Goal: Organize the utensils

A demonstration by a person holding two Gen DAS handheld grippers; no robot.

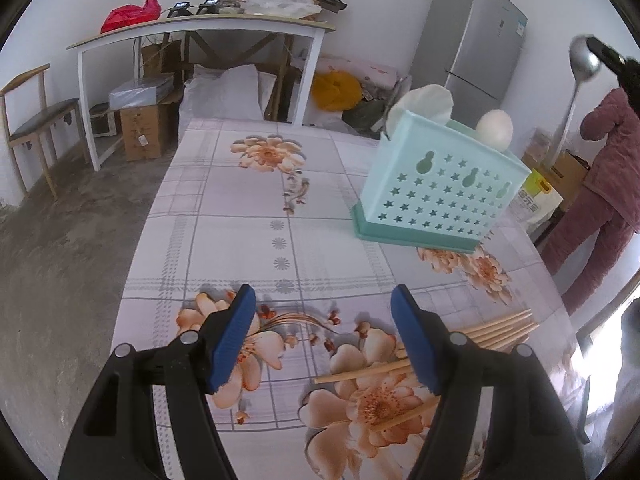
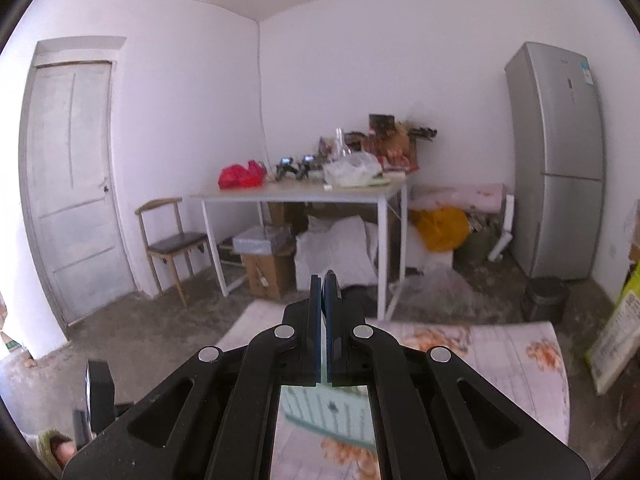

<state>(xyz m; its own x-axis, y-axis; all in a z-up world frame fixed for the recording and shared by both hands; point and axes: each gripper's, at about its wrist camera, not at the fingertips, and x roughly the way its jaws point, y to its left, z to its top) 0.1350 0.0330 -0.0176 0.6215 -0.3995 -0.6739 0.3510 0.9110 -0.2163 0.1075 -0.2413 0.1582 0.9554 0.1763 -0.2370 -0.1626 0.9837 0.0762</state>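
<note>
Chopsticks [image 1: 404,368] flat, lengthwise left-to-right

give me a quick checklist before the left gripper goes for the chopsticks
1. Left gripper open, nothing between its pads: ok.
2. Chopsticks in view, loose on the floral tablecloth: ok, though the right-hand finger hides part of them.
3. Chopsticks lined up between the pads: not ok, they lie to its right.
4. Utensil holder upright on the cloth: ok.
5. Free slot in the holder: cannot tell, two white utensils already stand in it.
6. Right gripper shut; whether it grips the metal ladle: cannot tell.
</note>
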